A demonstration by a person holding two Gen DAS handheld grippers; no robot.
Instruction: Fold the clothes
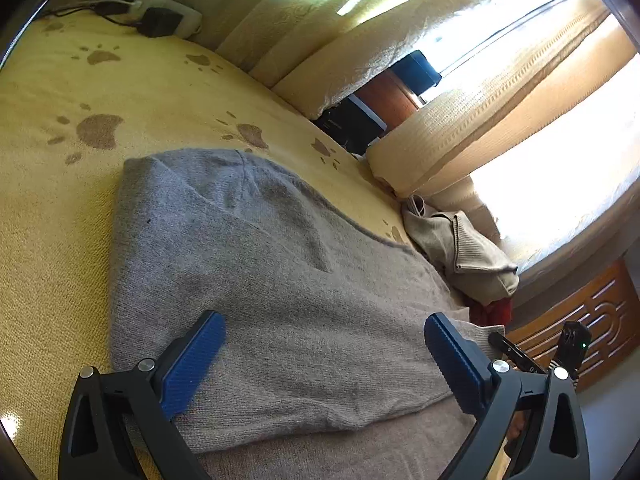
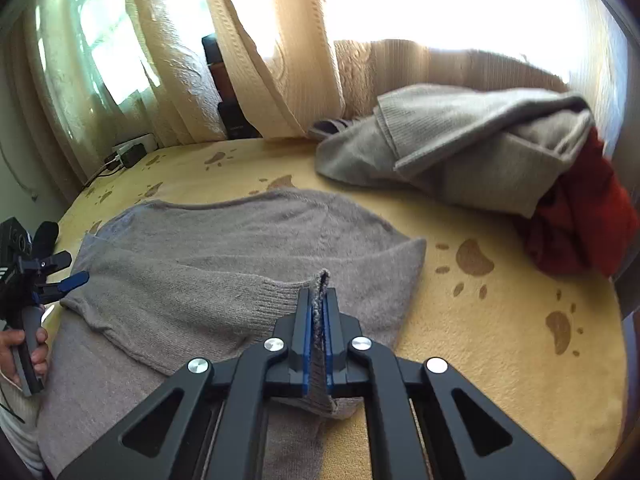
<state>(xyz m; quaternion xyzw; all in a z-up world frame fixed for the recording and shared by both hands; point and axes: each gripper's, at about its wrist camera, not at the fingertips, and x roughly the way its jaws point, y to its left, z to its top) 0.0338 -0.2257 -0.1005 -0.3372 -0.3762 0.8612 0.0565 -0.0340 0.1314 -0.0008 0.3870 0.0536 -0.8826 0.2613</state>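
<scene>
A grey knitted sweater (image 1: 280,280) (image 2: 224,264) lies partly folded on the yellow bed cover. My right gripper (image 2: 319,300) is shut on the ribbed cuff of its sleeve (image 2: 320,344), which stands up between the blue pads. My left gripper (image 1: 324,332) hovers open over the sweater, its blue pads (image 1: 196,356) wide apart with nothing between them. In the right wrist view the left gripper (image 2: 66,272) shows at the left edge, held by a hand (image 2: 24,344), at the sweater's left side.
A heap of beige and grey clothes (image 2: 460,152) (image 1: 468,256) with a red garment (image 2: 576,224) lies at the bed's far right. A power strip with plugs (image 1: 156,12) (image 2: 128,152) sits at the far corner. Curtains (image 2: 256,60) hang behind; a wooden bed frame (image 1: 576,320) shows.
</scene>
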